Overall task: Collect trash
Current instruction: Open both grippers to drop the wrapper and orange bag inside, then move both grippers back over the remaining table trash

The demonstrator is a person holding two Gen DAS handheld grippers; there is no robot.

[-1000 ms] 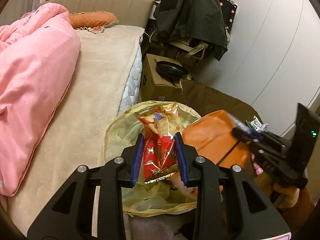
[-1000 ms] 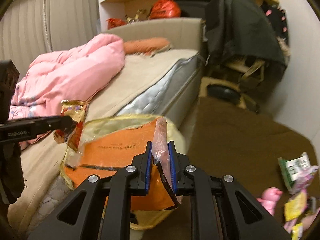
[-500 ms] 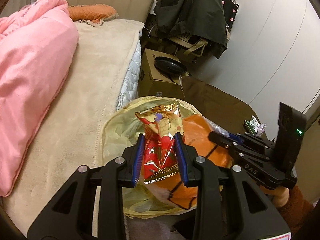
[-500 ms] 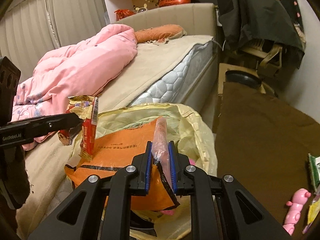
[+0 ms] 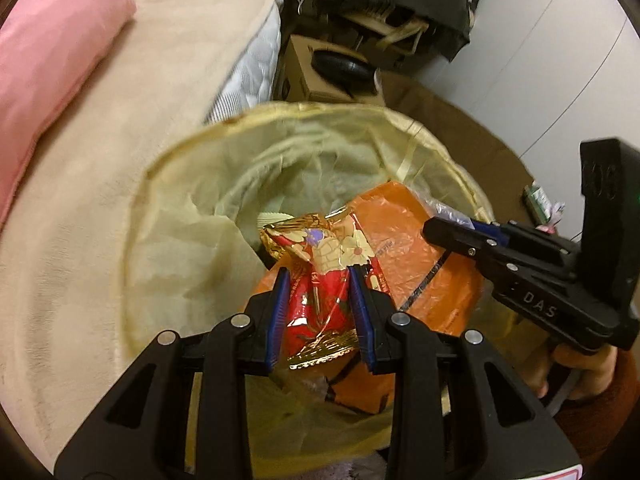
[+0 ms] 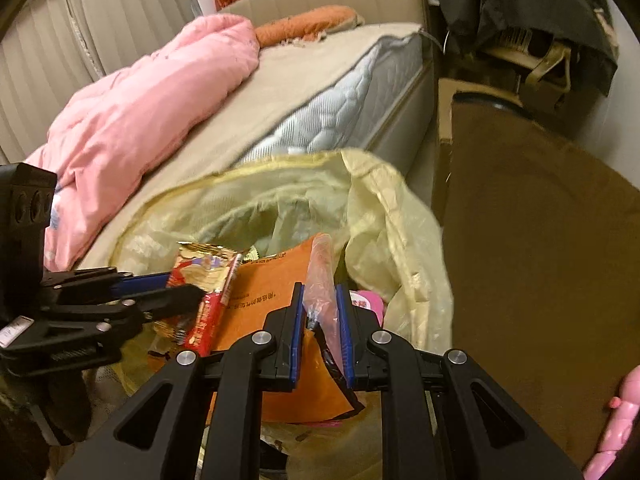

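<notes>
One yellow trash bag point(image 5: 192, 216), two wrappers held over it, one red and gold point(image 5: 320, 300), one orange point(image 5: 404, 240), two grippers, left point(image 5: 320, 316) and right point(image 6: 322, 332), one bed point(image 6: 304, 64), one pink blanket point(image 6: 152, 96), one cardboard box point(image 5: 304, 76)

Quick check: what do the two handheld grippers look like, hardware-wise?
Left gripper and right gripper: matte black bodies with triangular cutouts, silver pivot bolts, blue finger pads. The right's side reads "DAS"; its black rear block shows a green light. Bare hand, reddish-brown sleeve.

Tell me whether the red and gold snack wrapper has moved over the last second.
Yes. The red and gold snack wrapper has moved from above the yellow trash bag's rim down into it.
</notes>
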